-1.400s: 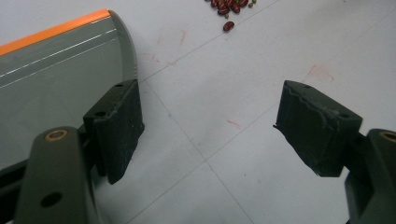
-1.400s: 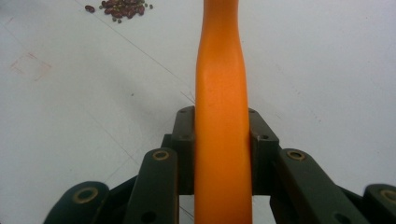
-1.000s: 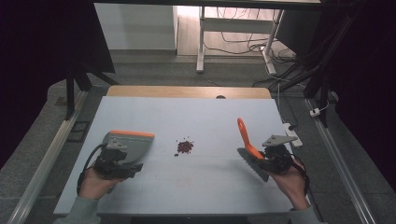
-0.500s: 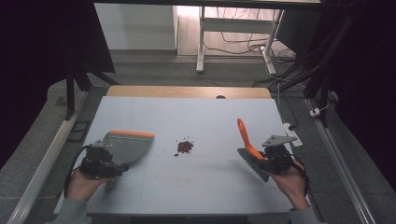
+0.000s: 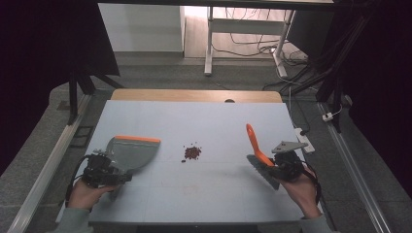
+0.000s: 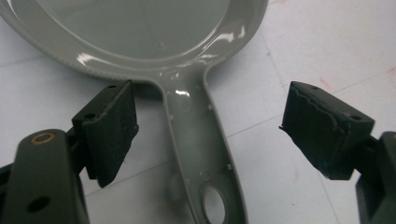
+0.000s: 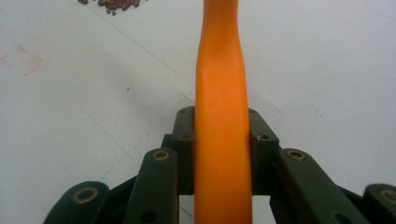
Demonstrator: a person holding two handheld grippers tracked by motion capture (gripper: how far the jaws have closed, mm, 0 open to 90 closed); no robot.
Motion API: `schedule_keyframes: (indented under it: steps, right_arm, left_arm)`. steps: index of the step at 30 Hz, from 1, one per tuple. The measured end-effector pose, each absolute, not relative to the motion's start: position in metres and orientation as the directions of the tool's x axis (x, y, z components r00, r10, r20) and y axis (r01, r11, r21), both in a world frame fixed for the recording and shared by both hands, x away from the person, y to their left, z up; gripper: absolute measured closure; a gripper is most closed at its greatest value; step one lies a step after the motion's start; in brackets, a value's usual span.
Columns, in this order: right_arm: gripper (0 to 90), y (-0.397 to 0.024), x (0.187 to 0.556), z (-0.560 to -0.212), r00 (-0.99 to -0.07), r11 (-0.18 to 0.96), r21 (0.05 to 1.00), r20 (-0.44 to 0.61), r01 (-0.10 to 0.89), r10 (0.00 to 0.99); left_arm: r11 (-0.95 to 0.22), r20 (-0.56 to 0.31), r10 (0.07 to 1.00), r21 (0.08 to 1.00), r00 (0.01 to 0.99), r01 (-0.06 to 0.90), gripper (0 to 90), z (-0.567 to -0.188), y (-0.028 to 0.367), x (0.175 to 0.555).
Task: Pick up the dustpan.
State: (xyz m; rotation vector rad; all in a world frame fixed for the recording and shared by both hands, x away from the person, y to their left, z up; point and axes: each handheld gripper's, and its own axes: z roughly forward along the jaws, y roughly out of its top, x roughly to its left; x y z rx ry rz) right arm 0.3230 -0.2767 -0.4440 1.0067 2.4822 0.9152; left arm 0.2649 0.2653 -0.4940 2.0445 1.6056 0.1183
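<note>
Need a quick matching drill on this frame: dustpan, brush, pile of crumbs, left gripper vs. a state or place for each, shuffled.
Column 1:
1. dustpan
2. brush
3. pile of crumbs
4. left gripper

Column 2:
a. orange handle clamped in the right gripper
b. jaws apart, either side of a grey handle, not pressing it
c. lies on the table at the left, grey with an orange lip
d. loose on the table between the two tools

Pairs: 1-c, 2-a, 3-d, 4-b
</note>
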Motion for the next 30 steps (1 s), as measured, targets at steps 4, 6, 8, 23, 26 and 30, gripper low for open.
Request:
schedule_keyframes:
  steps: [4,6,8,23,26,30]
  right_arm:
    - [70.9,-0.277,0.323,-0.444,-0.705,0.549,0.663,-0.045,0.509,0.708]
    - [70.9,-0.278,0.323,-0.444,-0.704,0.548,0.664,-0.045,0.508,0.709]
    - [70.9,-0.278,0.323,-0.443,-0.704,0.547,0.666,-0.046,0.508,0.709]
    - [70.9,-0.276,0.323,-0.444,-0.706,0.551,0.662,-0.046,0.508,0.707]
    - [70.9,-0.276,0.323,-0.444,-0.706,0.550,0.663,-0.045,0.508,0.707]
    - [70.9,-0.276,0.323,-0.444,-0.706,0.551,0.663,-0.047,0.507,0.706]
  left_arm:
    - [-0.143,-0.252,0.929,0.430,0.271,0.891,19.3,-0.502,0.265,0.267]
    - [-0.144,-0.251,0.931,0.418,0.266,0.897,19.7,-0.505,0.263,0.269]
    - [-0.144,-0.252,0.932,0.409,0.263,0.901,20.4,-0.508,0.262,0.270]
    - [-0.109,-0.264,0.937,0.402,0.229,0.909,34.3,-0.522,0.251,0.282]
    - [-0.087,-0.272,0.939,0.405,0.211,0.910,40.1,-0.522,0.252,0.283]
    - [-0.064,-0.278,0.941,0.411,0.192,0.909,50.2,-0.523,0.256,0.283]
